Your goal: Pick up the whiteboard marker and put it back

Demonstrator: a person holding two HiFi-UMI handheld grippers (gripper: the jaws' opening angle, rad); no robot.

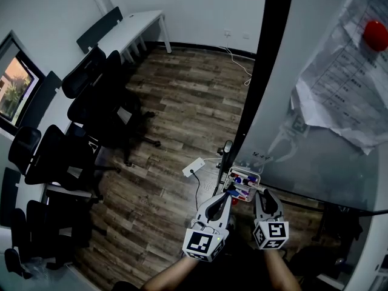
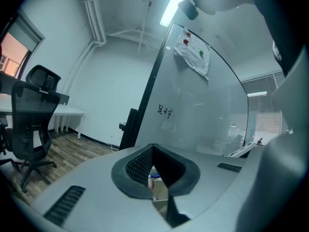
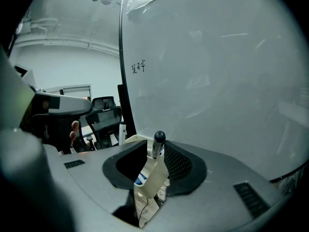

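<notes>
Marker, cap up, is clamped in my right tool at the tray on the whiteboard. My left tool is closed on nothing, just beside the tray.

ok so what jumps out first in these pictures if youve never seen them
The big whiteboard fills the right side of the head view, with crumpled paper sheets and a red magnet near its top right. At its lower edge the left gripper and right gripper crowd a small marker tray, the right one's jaws holding a black-capped whiteboard marker. Black office chairs line the left wall.
</notes>
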